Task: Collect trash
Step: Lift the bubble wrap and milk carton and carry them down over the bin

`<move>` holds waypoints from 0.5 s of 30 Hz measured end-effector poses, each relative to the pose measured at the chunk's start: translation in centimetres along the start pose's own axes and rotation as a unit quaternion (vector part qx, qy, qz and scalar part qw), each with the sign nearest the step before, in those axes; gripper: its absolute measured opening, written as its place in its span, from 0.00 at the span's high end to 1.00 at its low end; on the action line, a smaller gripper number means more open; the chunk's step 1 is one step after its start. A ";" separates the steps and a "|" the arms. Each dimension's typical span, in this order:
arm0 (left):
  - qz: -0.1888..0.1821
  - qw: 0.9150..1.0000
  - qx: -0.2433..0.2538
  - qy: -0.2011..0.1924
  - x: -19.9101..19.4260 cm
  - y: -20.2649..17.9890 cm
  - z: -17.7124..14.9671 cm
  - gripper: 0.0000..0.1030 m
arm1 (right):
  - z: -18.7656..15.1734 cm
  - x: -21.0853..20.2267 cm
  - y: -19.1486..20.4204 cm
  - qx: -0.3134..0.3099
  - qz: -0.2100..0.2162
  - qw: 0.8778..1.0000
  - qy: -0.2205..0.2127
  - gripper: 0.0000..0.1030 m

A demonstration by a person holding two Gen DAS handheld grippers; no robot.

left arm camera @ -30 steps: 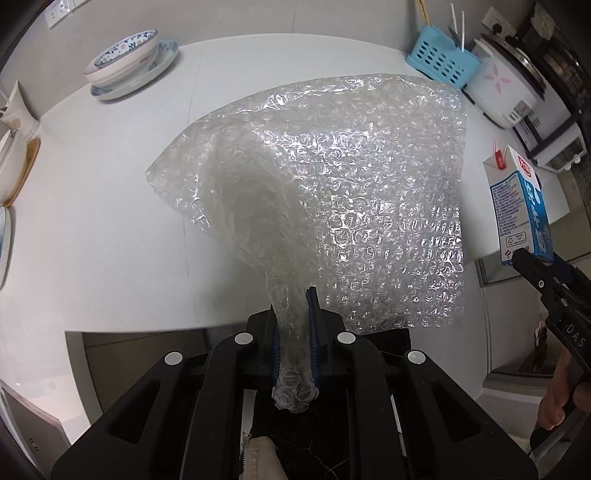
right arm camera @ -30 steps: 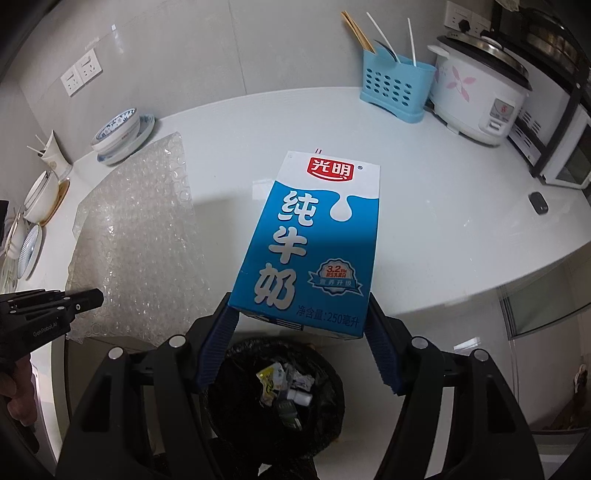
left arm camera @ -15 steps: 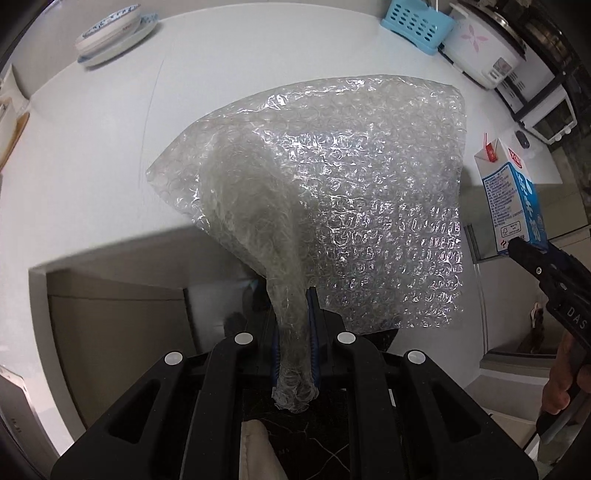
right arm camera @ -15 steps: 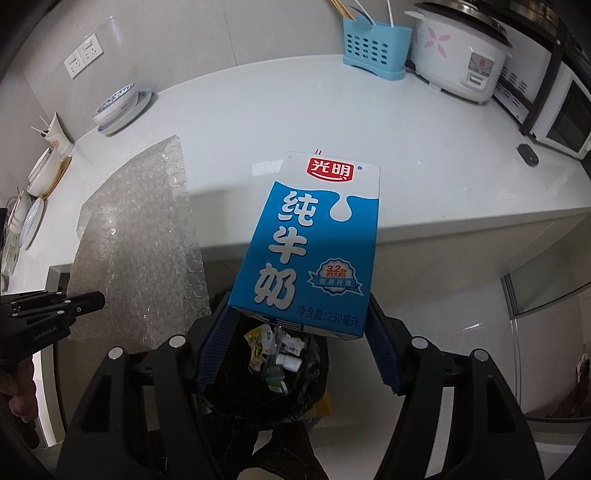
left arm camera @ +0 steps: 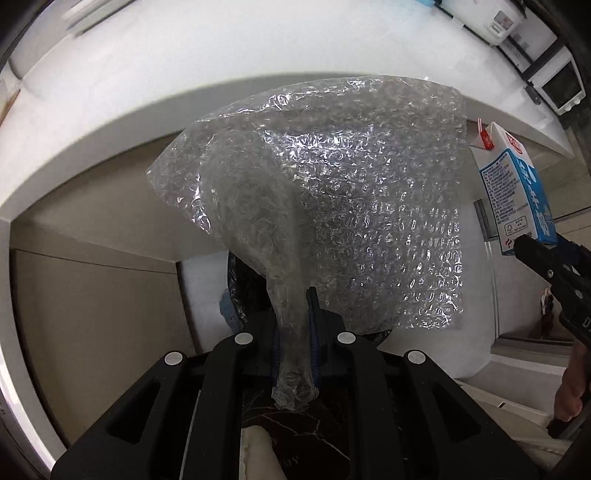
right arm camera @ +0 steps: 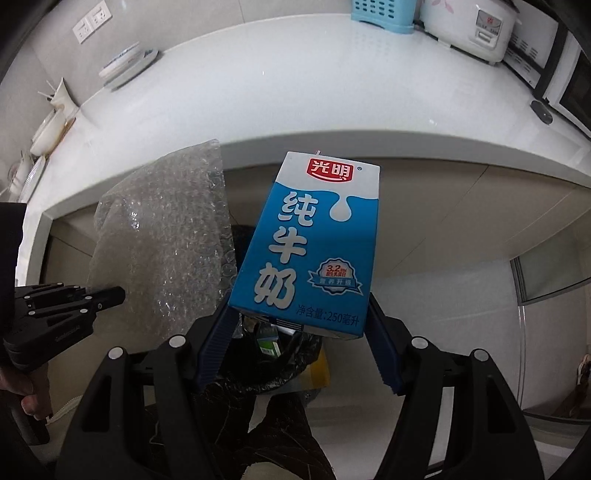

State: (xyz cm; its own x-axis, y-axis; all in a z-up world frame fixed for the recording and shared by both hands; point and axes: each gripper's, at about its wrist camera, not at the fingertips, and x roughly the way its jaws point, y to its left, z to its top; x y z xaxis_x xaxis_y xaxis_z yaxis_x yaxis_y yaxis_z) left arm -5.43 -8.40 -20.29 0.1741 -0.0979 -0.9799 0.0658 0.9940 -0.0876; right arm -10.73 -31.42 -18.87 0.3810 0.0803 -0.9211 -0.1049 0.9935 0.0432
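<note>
My left gripper [left arm camera: 293,295] is shut on a bunched corner of a clear bubble wrap sheet [left arm camera: 351,199], which fans out in the air in front of the counter edge. It also shows in the right wrist view [right arm camera: 162,240], with the left gripper [right arm camera: 110,295] below it. My right gripper [right arm camera: 299,317] is shut on a blue and white milk carton [right arm camera: 314,243], seen too in the left wrist view [left arm camera: 517,188]. A bin with a black liner [right arm camera: 291,369] holding trash sits on the floor below the carton; the wrap partly hides its rim [left arm camera: 236,288].
The white counter [right arm camera: 295,92] runs across above the cabinet fronts [left arm camera: 92,314]. On it stand a blue utensil basket [right arm camera: 384,11], a white rice cooker [right arm camera: 476,29], stacked bowls [right arm camera: 125,66] and a microwave [right arm camera: 569,88].
Both grippers have pulled back from the counter and dropped lower with their loads. The counter edge now sits high in both views and the bin lies under the carton and wrap.
</note>
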 end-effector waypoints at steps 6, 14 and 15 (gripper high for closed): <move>0.025 1.000 0.001 0.010 3.4 -0.8 -0.6 0.89 | -0.7 2.8 -0.1 -0.006 0.000 1.000 0.025 0.37; 0.042 0.999 0.006 0.034 8.3 -2.5 -0.3 0.89 | -1.4 5.3 -0.7 -0.011 -0.002 0.999 0.037 0.37; 0.043 0.998 0.006 0.036 8.6 -2.8 0.0 0.89 | -1.7 5.3 -0.7 -0.012 -0.003 0.999 0.037 0.37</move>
State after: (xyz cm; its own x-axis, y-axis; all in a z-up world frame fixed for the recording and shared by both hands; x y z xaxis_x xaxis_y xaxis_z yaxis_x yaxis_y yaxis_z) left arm -4.15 -12.04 -28.47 0.1091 -0.0077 -0.9940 0.0657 0.9978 -0.0005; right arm -10.14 -31.86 -24.47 0.3120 0.0675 -0.9477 -0.1247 0.9918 0.0296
